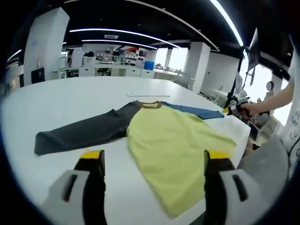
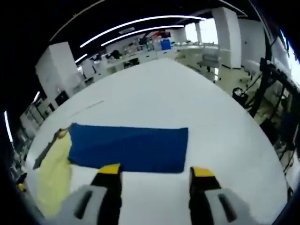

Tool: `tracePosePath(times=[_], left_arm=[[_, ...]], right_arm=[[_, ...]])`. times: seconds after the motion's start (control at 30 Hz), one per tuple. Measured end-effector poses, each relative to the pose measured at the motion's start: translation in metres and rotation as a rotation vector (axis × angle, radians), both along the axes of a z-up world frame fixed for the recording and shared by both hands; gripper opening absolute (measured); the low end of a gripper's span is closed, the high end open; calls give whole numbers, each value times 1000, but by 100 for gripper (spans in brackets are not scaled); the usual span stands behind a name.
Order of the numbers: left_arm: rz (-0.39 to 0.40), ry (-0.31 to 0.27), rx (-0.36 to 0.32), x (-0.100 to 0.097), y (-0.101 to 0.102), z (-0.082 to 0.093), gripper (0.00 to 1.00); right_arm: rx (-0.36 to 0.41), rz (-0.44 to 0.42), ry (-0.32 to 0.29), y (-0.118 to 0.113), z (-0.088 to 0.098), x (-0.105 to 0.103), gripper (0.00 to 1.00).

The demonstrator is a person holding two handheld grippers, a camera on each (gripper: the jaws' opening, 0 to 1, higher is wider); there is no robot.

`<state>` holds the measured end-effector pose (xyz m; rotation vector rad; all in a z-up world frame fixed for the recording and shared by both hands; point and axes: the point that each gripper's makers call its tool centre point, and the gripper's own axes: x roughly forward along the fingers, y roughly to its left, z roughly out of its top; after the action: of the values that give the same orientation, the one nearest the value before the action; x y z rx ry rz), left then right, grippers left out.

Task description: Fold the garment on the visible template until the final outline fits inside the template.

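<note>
Here both open tools, left tool (image 1: pixel 152 161) and right tool (image 2: pixel 152 174), hover over the garment (image 1: pixel 173 140).

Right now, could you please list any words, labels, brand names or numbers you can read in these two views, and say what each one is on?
None can be read in either view.
The garment: plain yellow body, dark grey sleeve and blue sleeve, no print or label visible.
The white table: no writing; a thin pale strip lies past the collar, too small to tell.
Background shelves and boxes: too small and blurred.
</note>
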<state>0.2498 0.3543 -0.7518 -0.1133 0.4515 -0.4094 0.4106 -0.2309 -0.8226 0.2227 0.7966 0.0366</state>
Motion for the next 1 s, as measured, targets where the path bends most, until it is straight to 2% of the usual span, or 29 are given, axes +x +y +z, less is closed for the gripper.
tracePosePath(times=[0.03,0.13,0.2,0.33,0.37,0.5,0.53,0.6,0.67,0.77,0.83,0.9,1.0], left_arm=[[6,3,-1,-1,1,-1,83],[18,4,1,-3,4,-1,82],[33,10,-6,-5,8,-3,81],[54,11,-32,-6,6,-2,77],[56,12,-31,-6,6,-2,78],[58,14,-28,-6,7,-2,77],[60,15,-30,-6,7,-2,78],[63,14,-35,-6,6,-2,77],[68,14,-53,-5,4,-1,77],[72,18,-67,-6,2,-3,76],[71,23,-68,-6,1,-4,76],[68,24,-71,-6,-1,-5,76],[61,21,-66,-6,-2,-4,76]], right_arm=[[-29,-15,17,-6,-3,-1,50],[5,-46,22,-5,-6,0,42],[-8,-65,30,-8,-7,-2,38],[-7,-76,44,-11,-14,-2,35],[-41,-59,22,-14,-12,0,34],[-25,-74,30,-14,-11,3,30],[-32,-71,36,-14,-13,3,28],[-127,-40,59,-24,-18,3,20],[-137,-3,37,-23,-18,6,16],[-111,-23,45,-26,-19,6,15],[-92,-68,52,-32,-20,8,9],[-77,-74,64,-37,-22,10,0],[-92,-87,52,-34,-16,8,0]])
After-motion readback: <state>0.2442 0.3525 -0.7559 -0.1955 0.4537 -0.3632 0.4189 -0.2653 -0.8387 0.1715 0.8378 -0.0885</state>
